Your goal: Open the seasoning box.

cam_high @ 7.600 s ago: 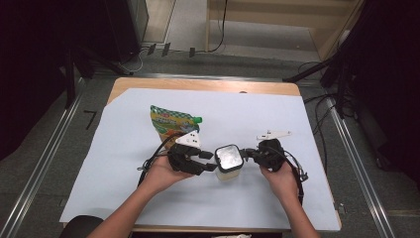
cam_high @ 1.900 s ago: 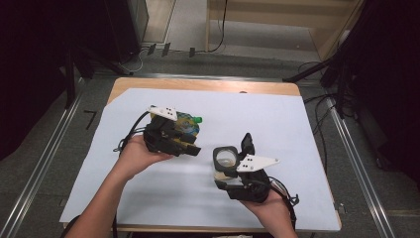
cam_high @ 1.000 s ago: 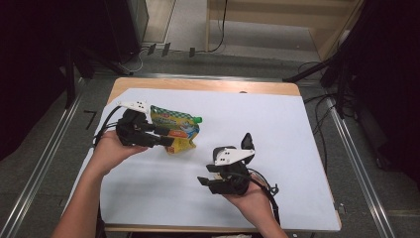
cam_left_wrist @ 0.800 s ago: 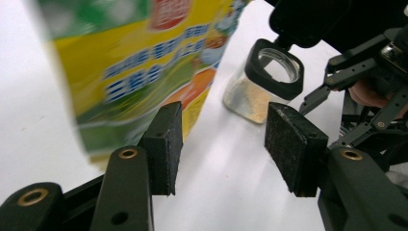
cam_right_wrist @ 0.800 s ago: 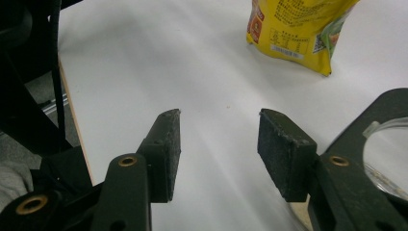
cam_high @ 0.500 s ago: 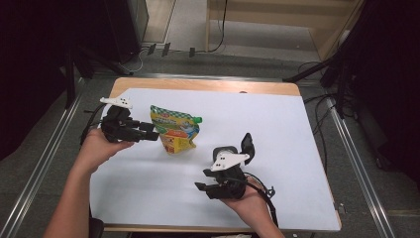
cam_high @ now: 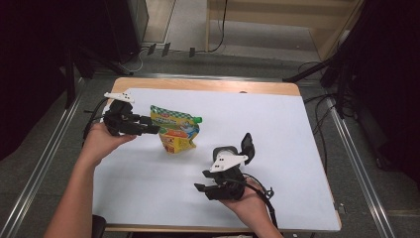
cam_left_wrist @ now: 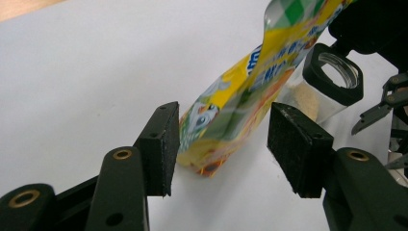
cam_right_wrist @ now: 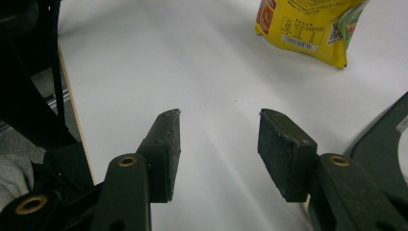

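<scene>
A yellow and green pouch point(cam_high: 176, 130) with a green cap rests on the white sheet, left of the middle. My left gripper point(cam_high: 154, 130) points at its left edge from the left. In the left gripper view the pouch point(cam_left_wrist: 240, 101) shows between the jaws of the left gripper point(cam_left_wrist: 221, 149), which have just been opening, and the pads do not press on it. A clear jar point(cam_high: 227, 149) with a black rim stands beside my right gripper point(cam_high: 202, 181); the jar point(cam_left_wrist: 332, 79) holds some pale powder. The right gripper point(cam_right_wrist: 219, 139) is open over bare sheet, with the pouch point(cam_right_wrist: 308, 29) farther off.
A white sheet covers the wooden table point(cam_high: 277, 114). Metal rails run along both sides and cables lie on the floor at the right. Dark equipment stands beyond the back left corner. The table's near edge lies close under the right hand.
The left hand has drawn back to the left, from over the pouch to just beside its left edge. The right hand and jar have barely moved.
</scene>
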Demonstrator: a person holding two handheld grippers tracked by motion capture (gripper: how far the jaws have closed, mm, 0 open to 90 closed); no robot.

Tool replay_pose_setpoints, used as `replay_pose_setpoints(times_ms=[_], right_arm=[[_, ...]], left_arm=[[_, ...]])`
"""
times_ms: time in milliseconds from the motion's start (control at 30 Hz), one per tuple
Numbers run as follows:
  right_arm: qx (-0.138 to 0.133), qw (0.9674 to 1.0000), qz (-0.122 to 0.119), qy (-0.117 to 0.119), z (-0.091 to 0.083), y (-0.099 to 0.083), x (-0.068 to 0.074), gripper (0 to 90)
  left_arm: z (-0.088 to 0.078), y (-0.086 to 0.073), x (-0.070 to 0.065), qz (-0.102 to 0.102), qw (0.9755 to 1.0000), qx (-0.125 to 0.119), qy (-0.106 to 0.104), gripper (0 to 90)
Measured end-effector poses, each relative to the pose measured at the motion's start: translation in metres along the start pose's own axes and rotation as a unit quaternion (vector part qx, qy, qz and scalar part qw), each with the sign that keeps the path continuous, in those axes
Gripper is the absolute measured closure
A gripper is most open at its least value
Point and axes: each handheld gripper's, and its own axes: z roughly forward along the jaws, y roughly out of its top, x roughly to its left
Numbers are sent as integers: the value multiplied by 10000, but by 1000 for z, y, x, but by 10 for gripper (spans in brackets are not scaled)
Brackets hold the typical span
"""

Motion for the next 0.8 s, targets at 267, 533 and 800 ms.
replay_pose_setpoints(times_ms=[267,533,800], right_arm=[[5,10000,56,-75,0,-3,0,515],[2,10000,56,-79,3,-3,0,503],[12,10000,-9,-50,6,-3,2,503]], left_arm=[[18,9,-4,131,9998,-77,-155,477],[27,9,-3,194,9996,-73,-214,560],[31,5,-2,23,9990,-164,-424,699]])
